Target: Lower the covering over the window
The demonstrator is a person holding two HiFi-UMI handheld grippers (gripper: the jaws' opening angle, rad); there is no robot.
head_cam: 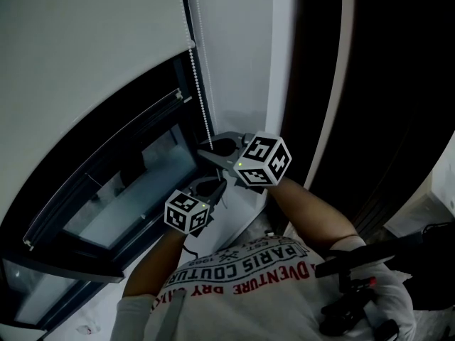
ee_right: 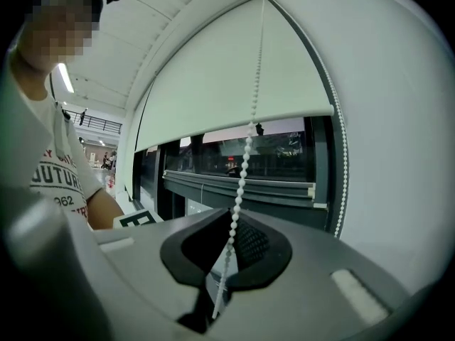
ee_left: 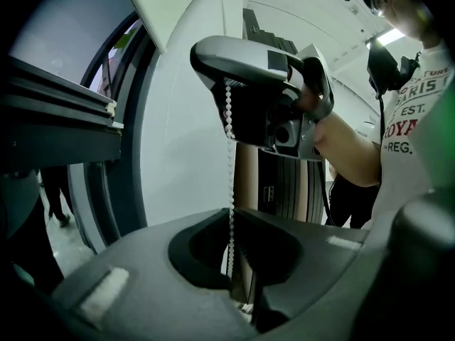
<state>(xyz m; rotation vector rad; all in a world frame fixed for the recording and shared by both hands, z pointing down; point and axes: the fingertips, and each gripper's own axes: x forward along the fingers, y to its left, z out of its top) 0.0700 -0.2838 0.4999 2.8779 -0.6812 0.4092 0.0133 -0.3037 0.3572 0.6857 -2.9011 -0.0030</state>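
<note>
Two grippers clamp the chain (ee_right: pixel 245 162) below the blind (ee_right: pixel 213 77), whose bottom edge leaves a broad band of glass uncovered beneath. Right gripper (ee_right: pixel 234 215) pinches the beads nearer the blind; left gripper (ee_left: pixel 232 215) squeezes them lower down, fingers closed.

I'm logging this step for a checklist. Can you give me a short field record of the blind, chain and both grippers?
roller blind: partly down, lower window glass uncovered
bead chain: hangs beside the blind's edge, runs through both grippers
left gripper: shut on the bead chain, lower grip
right gripper: shut on the bead chain, upper grip
task state: blind not fully lowered
</note>
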